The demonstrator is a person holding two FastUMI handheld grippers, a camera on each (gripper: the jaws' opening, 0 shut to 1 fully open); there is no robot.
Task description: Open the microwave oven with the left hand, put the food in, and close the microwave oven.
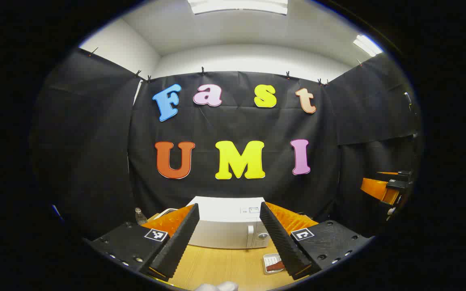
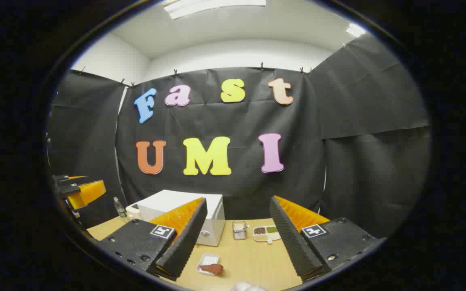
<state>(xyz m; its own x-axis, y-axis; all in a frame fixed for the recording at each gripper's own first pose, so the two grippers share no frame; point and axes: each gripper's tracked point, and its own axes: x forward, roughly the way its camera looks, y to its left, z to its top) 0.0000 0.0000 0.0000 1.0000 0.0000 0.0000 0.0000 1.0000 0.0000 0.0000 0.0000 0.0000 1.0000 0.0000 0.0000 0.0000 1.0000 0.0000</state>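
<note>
The white microwave [image 1: 225,228] stands shut at the back of the wooden table [image 1: 221,266], its handle [image 1: 250,236] on the right of the door. In front of it to the right lies a small white tray of reddish-brown food [image 1: 274,263]. My left gripper [image 1: 229,209] hovers open above the table, facing the microwave and well short of it. In the right gripper view the microwave [image 2: 176,204] is at the left and the food tray [image 2: 210,268] lies below it. My right gripper [image 2: 238,201] is open and holds nothing, raised above the table.
A small bottle [image 1: 139,216] stands left of the microwave. A small container [image 2: 239,229] and a divided plate [image 2: 266,233] lie right of it. The other gripper shows at the edge of each view: the right gripper [image 1: 382,189] and the left gripper [image 2: 80,190]. Black cloth walls surround the table.
</note>
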